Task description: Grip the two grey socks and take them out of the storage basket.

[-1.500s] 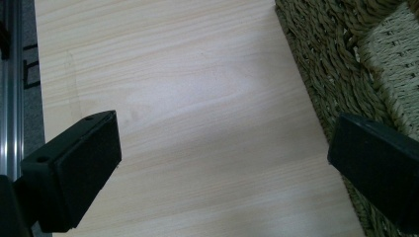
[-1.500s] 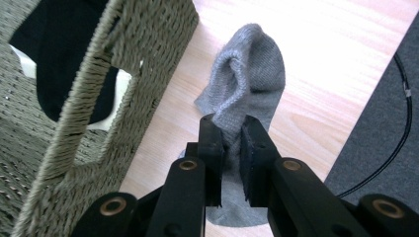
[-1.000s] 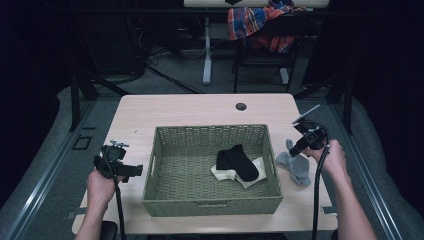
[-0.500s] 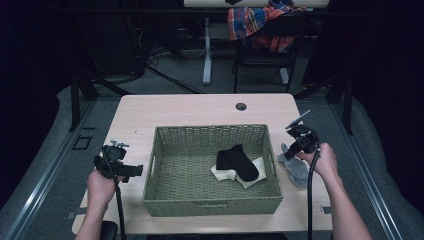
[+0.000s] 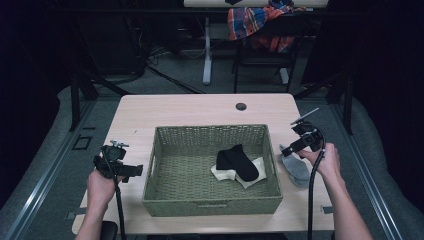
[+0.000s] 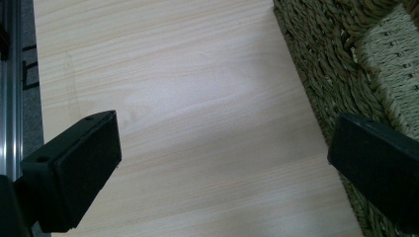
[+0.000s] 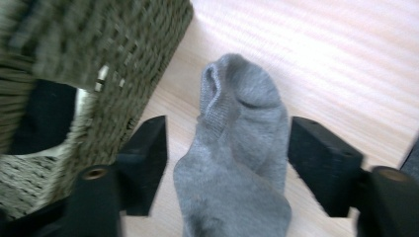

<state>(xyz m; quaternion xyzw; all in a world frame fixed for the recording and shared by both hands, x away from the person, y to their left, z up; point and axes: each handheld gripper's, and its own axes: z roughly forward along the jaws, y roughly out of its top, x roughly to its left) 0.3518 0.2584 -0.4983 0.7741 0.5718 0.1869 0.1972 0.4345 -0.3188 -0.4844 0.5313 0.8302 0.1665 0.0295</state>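
- Grey sock [image 7: 237, 163] lay flat on the wooden table [image 5: 190, 107], just beside the right wall of the woven basket [image 5: 210, 206], on the outside of it.
- My right gripper [image 7: 227, 163] hung over this sock, and in the right gripper view the sock was between my two black jaws, but the pads did not press on it.
- The jaws of the right gripper had just been opening; they stood apart with the sock between them, free on the table.
- The long axis of the sock ran away from me in the right gripper view, the cuff end far and the foot end close under the gripper, so the jaws stood across its width.
- In the high view, the sock [image 5: 295, 167] was to the right of the basket, next to my right hand [image 5: 325, 161], so this hand was much nearer to it.
- My left gripper [image 5: 117, 165] was well apart, on the other side of the basket, jaws wide and holding nothing, over bare table.
- Inside the basket, a black sock [image 5: 237, 161] rested on a white sock [image 5: 252, 176].
- I judged the next move needed only to go down and close.
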